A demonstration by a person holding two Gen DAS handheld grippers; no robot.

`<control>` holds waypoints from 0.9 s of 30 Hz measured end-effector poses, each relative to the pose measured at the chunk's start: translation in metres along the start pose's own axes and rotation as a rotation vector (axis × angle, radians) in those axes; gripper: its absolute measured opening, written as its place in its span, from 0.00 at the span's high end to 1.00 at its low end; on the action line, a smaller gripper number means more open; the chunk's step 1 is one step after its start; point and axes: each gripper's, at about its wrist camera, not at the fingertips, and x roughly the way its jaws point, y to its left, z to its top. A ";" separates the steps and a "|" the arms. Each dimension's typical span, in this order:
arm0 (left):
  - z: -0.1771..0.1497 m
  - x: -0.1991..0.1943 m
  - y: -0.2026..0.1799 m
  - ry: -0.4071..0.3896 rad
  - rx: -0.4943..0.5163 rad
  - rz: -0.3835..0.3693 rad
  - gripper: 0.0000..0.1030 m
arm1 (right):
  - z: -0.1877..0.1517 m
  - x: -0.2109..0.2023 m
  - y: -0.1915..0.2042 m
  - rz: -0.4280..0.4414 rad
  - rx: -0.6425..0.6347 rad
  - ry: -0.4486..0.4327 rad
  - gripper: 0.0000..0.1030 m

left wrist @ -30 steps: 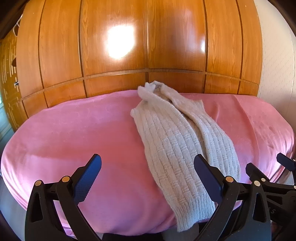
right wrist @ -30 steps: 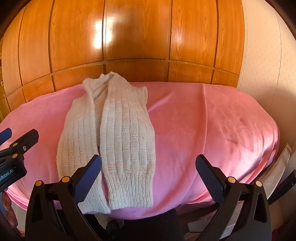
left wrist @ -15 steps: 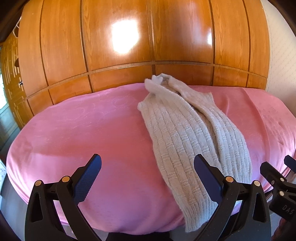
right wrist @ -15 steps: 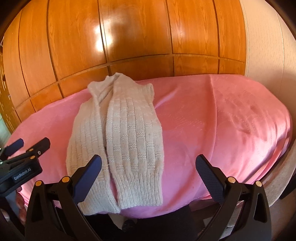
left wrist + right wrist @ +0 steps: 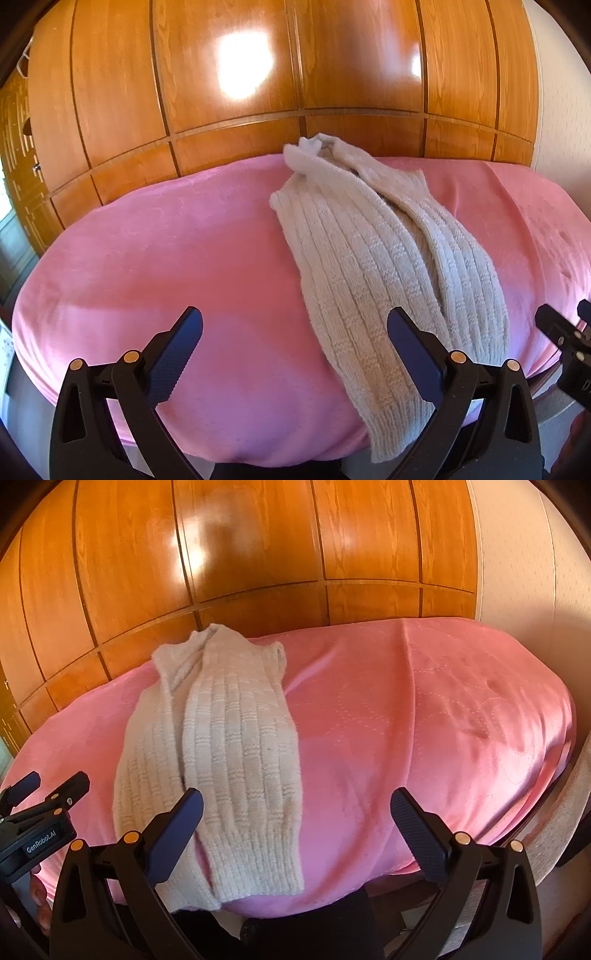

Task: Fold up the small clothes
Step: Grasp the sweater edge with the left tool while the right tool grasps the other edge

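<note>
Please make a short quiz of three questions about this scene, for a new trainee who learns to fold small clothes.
1. True or false: the left tool is shut on the knitted garment.
2. The garment lies on: A) a bare wooden table, B) a pink cover, C) a grey carpet.
3. Fill in: behind the cover stands a wall of ____ panels.

Key:
1. False: both the left and the right tool are open and hold nothing.
2. B
3. wooden
</note>
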 end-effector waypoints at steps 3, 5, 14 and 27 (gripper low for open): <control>0.001 0.008 -0.002 0.031 0.035 -0.048 0.04 | 0.005 0.006 -0.005 -0.005 -0.024 0.017 0.02; 0.000 0.013 -0.001 0.061 0.064 -0.129 0.06 | 0.008 0.010 -0.011 0.002 -0.029 0.029 0.02; -0.029 0.017 -0.031 0.167 0.301 -0.495 0.27 | 0.009 0.035 -0.014 0.139 -0.070 0.121 0.19; -0.017 0.031 -0.020 0.178 0.287 -0.541 0.93 | 0.009 0.074 0.012 0.286 -0.256 0.293 0.87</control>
